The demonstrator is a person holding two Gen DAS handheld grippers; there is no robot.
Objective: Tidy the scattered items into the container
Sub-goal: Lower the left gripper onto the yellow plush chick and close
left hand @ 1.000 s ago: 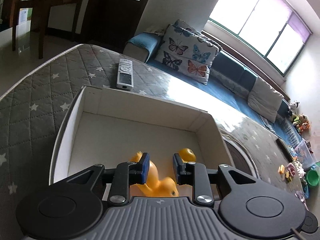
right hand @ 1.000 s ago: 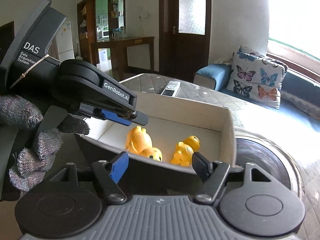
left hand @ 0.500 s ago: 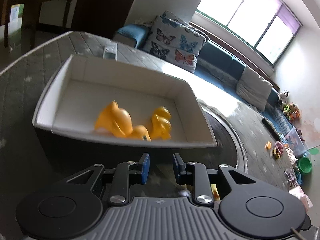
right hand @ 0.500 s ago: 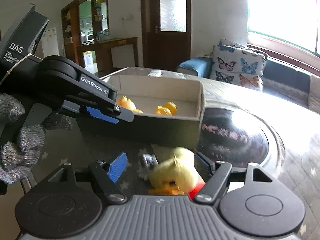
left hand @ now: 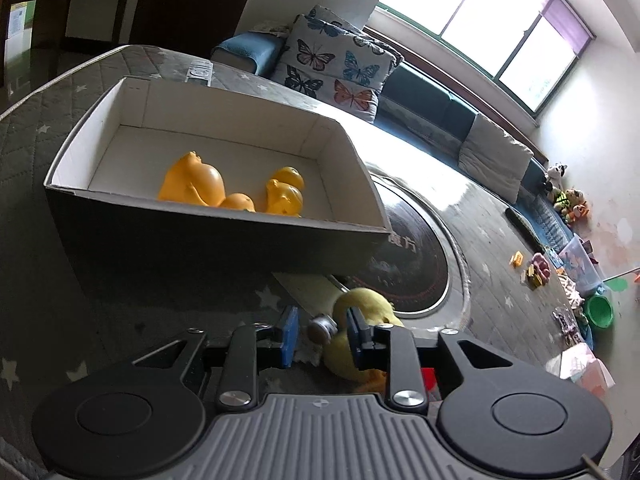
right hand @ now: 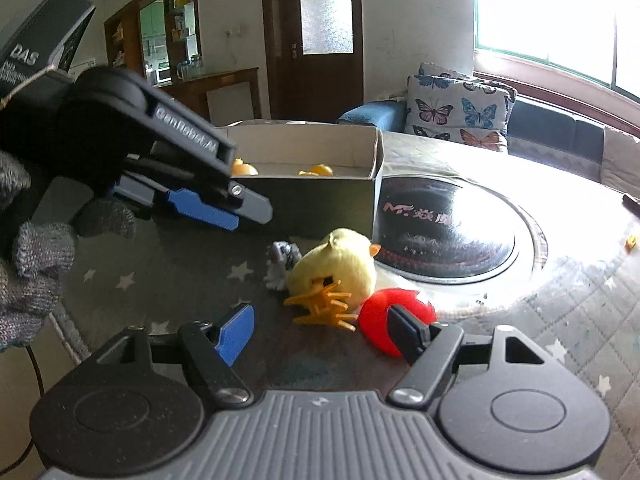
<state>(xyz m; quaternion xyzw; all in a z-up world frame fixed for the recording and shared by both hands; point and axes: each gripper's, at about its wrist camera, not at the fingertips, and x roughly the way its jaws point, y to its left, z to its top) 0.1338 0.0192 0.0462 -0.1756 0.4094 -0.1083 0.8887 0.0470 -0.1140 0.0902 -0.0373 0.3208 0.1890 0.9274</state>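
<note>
While the left gripper (left hand: 319, 332) hangs with its blue-padded jaws apart and empty just before the dark cardboard box with a white inside (left hand: 224, 236), two orange rubber ducks (left hand: 192, 182) lie in that box. From the right wrist, the right gripper (right hand: 320, 330) gapes wide, empty, over a pale yellow plush chick (right hand: 334, 266) lying on the grey star-patterned quilted cover (right hand: 172, 272), touching a red round toy (right hand: 386, 312) and near the box's front wall.
</note>
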